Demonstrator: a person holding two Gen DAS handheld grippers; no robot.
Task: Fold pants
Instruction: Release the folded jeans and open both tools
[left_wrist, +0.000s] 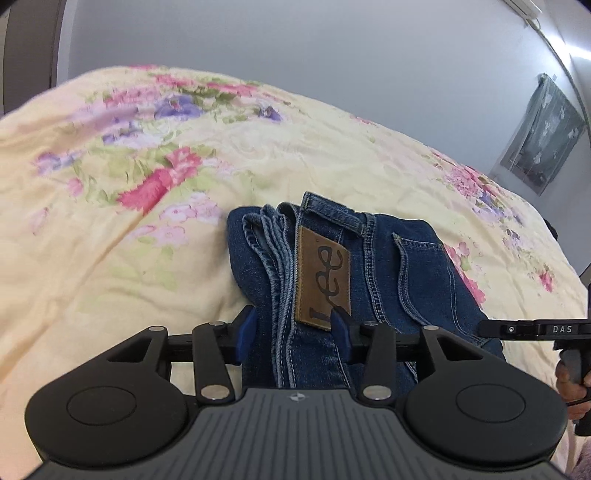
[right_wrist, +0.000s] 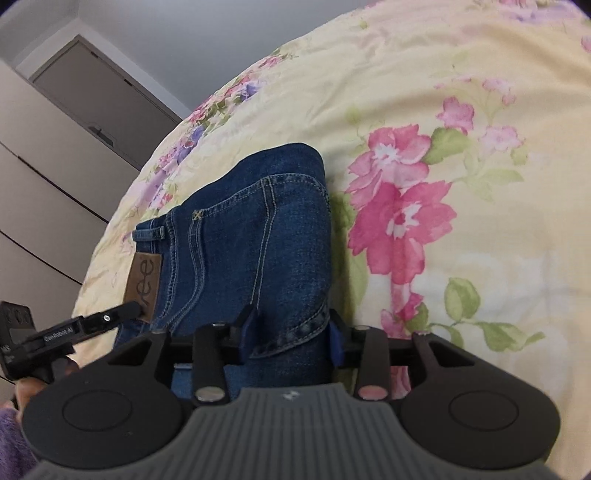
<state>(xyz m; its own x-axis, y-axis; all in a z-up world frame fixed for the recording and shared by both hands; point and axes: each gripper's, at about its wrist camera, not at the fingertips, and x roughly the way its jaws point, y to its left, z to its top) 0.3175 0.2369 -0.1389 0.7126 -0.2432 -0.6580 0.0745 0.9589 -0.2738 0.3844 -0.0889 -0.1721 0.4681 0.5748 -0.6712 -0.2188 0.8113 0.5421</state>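
- While both tools tilt downward, the left gripper (left_wrist: 293, 334) straddles the folded jeans (left_wrist: 332, 266) on the bedspread (left_wrist: 110, 258), jaws apart.
- Right gripper (right_wrist: 293, 334) also straddles them, pads seemingly not pressing.

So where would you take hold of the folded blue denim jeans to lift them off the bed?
Probably the near edge of the folded blue denim jeans, coming in low from the front. The stacked layers there form a thick, straight edge by the brown leather patch, so a hand-held gripper could pinch them all together.
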